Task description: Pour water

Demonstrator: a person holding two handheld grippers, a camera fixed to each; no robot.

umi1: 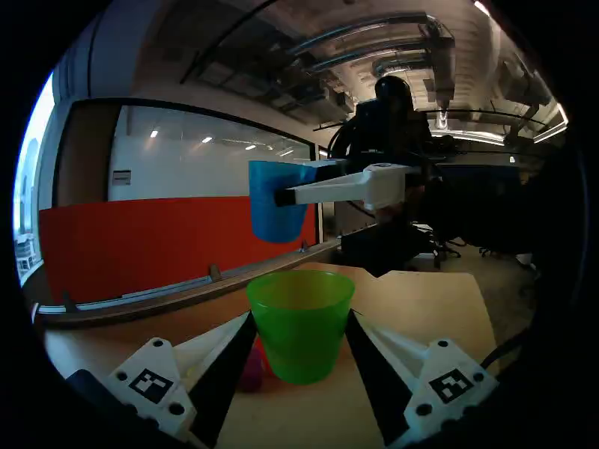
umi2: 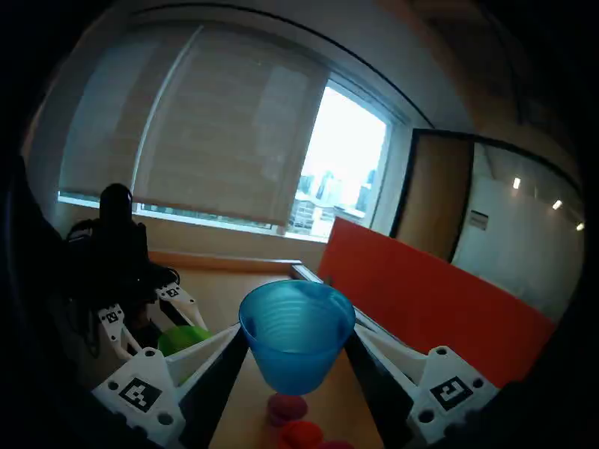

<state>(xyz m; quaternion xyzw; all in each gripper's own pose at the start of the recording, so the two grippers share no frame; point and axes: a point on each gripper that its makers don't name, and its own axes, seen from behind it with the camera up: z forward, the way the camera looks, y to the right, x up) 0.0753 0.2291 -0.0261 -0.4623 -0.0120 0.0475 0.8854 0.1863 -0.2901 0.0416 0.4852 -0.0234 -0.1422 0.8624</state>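
Left gripper view: my left claw [umi1: 301, 323] pinches the green cup [umi1: 301, 352] upright, low by the table [umi1: 427, 299], a finger pressed to each side. My right claw [umi1: 288, 196] holds the blue cup [umi1: 273, 213] higher and beyond it, level and not yet tipped. Right gripper view shows that blue cup clamped between both fingers, the green one low to its left. Whether it holds water I cannot tell. To pour well, I judge, its lip should come over the green rim first, the green cup kept level, the tilt slow.
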